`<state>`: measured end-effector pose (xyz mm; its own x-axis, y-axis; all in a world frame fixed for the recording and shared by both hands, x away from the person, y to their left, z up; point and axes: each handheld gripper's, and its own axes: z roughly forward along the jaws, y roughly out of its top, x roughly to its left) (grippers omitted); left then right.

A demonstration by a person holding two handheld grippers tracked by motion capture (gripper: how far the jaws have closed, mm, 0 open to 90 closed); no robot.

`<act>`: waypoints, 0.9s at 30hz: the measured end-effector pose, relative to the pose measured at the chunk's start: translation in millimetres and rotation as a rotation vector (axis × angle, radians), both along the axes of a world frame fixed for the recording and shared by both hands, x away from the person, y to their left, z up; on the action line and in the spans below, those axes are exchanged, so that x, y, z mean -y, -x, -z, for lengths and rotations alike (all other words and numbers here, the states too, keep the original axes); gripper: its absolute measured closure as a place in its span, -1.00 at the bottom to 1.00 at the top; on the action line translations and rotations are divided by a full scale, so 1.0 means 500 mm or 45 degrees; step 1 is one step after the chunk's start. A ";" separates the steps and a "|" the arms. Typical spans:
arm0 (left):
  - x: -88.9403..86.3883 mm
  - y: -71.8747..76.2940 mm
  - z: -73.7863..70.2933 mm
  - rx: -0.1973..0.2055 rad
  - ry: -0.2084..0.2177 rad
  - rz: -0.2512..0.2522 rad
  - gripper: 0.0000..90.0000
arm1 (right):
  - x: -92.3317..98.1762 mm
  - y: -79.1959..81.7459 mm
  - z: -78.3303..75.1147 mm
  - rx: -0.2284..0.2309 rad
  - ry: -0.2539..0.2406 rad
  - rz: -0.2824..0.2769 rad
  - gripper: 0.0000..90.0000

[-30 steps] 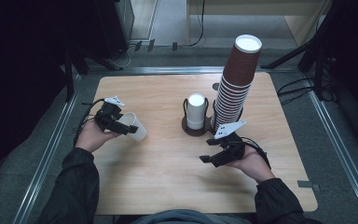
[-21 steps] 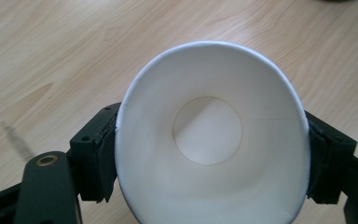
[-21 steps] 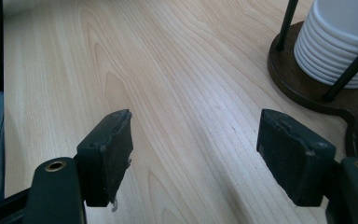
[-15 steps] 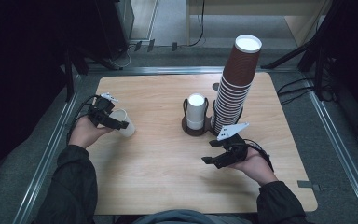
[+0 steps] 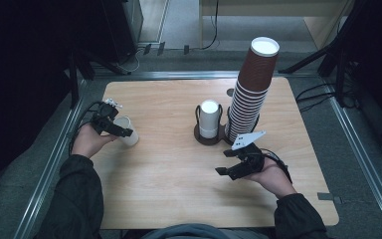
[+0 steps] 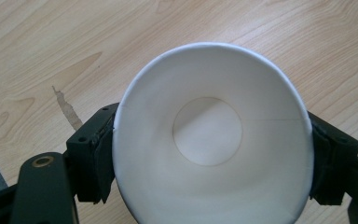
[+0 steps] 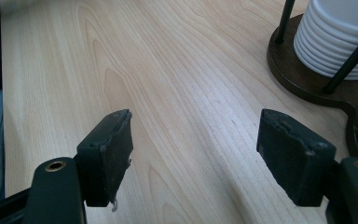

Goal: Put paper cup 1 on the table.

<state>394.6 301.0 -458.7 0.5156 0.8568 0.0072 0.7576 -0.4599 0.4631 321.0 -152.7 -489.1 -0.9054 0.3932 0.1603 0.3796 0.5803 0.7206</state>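
black pads of the left gripper (image 6: 213,186) sit on either side of a white paper cup (image 6: 213,135), just under its rim; the jaws have just been opening, yet the rim is squeezed into an oval, so they press it. the cup sits at the left edge of the wooden desk (image 5: 169,174). it looks light, thin-walled and easily crushed, so take it gently near the stiffer rolled rim. the right gripper (image 7: 205,158) hovers wide and empty, near the cup holder (image 5: 210,134) and the tall brown cup stack (image 5: 251,94).
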 end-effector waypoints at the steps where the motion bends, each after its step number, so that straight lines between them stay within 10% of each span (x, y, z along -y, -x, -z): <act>1: 0.002 0.000 0.002 0.002 -0.006 0.009 -0.57 | 0.000 0.000 0.000 0.001 0.001 0.001 -0.40; 27: 0.016 -0.005 0.016 -0.006 -0.007 0.047 -0.79 | -0.001 0.001 0.000 -0.006 0.007 -0.001 -0.40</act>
